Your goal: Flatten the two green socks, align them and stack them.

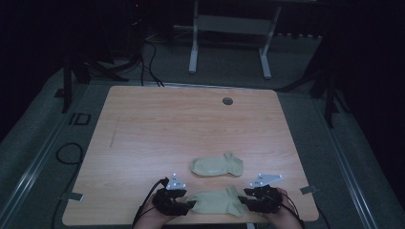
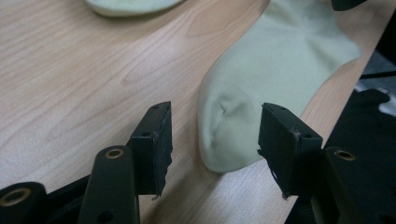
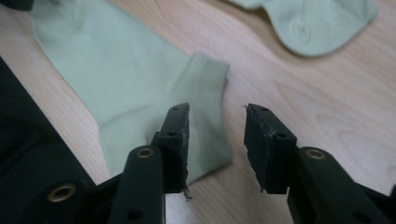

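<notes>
Two pale green socks lie on the wooden table (image 1: 157, 129). The near sock (image 1: 216, 201) lies flat by the front edge, and the far sock (image 1: 217, 165) lies just behind it. My left gripper (image 1: 191, 204) is at the near sock's toe end. In the left gripper view the rounded toe (image 2: 224, 135) sits between the open jaws of the left gripper (image 2: 215, 140), and the pads do not press on it. My right gripper (image 1: 242, 200) is at the cuff end. There the ribbed cuff (image 3: 205, 93) reaches into the gap of the right gripper (image 3: 217, 135), whose jaws stand apart.
The far sock (image 3: 317, 23) lies close behind both grippers. The table's front edge runs right under the hands, with dark cloth (image 2: 369, 126) below it. A round grommet hole (image 1: 228, 101) is at the far side. A white desk frame (image 1: 229, 28) and cables stand beyond the table.
</notes>
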`<state>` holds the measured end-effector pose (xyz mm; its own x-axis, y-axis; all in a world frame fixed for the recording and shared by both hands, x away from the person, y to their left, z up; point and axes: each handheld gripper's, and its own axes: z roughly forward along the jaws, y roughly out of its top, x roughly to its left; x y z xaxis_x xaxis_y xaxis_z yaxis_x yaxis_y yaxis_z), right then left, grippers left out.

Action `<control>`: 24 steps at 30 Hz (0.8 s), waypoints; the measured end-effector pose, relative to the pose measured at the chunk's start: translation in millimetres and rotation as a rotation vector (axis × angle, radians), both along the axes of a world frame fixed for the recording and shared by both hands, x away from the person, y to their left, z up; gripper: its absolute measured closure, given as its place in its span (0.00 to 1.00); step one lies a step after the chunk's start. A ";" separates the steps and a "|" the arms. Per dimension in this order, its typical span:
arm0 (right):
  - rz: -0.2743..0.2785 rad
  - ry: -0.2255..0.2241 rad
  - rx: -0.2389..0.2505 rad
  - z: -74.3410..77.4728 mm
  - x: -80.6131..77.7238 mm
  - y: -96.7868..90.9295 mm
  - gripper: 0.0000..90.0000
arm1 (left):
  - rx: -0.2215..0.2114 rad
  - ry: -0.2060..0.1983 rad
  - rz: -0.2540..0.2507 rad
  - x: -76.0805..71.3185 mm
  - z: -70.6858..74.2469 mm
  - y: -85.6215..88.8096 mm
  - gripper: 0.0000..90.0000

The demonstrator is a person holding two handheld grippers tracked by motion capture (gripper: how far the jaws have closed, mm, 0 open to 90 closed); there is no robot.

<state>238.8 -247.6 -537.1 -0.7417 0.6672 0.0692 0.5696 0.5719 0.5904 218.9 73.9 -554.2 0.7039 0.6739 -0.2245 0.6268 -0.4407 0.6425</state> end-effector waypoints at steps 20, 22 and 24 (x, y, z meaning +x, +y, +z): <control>0.043 -0.033 -0.084 -10.8 -11.2 8.6 0.87 | 0.075 -0.066 -0.030 -10.5 -7.5 -2.5 0.87; 0.044 -0.033 -0.079 -11.1 -11.4 8.6 0.89 | 0.070 -0.063 -0.028 -10.3 -7.9 -2.0 0.92; 0.043 -0.030 -0.079 -10.9 -11.5 8.9 0.91 | 0.056 -0.056 -0.024 -10.0 -8.8 -1.7 0.96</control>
<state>227.2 -238.7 -548.0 -0.7710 0.6369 -0.0046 0.5262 0.6410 0.5588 208.9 72.2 -562.9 0.7302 0.6671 -0.1473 0.5798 -0.4911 0.6501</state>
